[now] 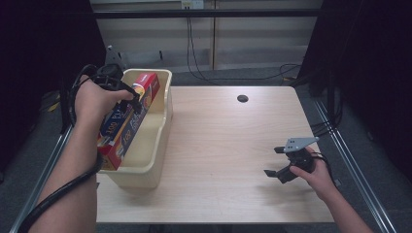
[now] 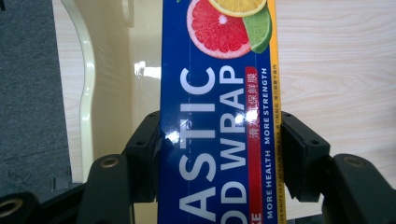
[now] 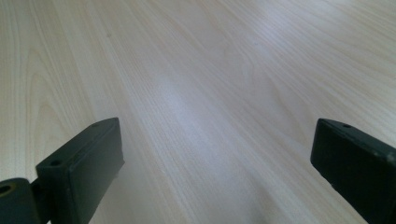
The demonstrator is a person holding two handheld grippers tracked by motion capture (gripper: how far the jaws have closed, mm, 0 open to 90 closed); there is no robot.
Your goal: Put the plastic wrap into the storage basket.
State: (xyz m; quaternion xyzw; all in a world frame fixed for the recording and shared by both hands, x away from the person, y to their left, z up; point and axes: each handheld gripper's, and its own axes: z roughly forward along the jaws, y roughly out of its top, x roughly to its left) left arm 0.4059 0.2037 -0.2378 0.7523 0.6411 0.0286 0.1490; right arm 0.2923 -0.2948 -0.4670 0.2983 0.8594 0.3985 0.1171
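Left tool (image 2: pixel 219 140) clamps the wrap box (image 2: pixel 217 116) over the bin's (image 1: pixel 163 121) rim; right tool (image 1: pixel 278 161) gapes wide above bare worktop (image 1: pixel 223 145).

The right gripper (image 3: pixel 217 172) has its black jaws spread wide at 7 and 4 o'clock over the pale wood-grain surface (image 3: pixel 201 70)

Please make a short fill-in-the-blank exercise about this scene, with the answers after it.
1. The left gripper is shut on a box of plastic food ____.
2. The box is over a cream-coloured ____.
3. The right gripper has its jaws ____ above the table.

Answers: wrap; bin; open
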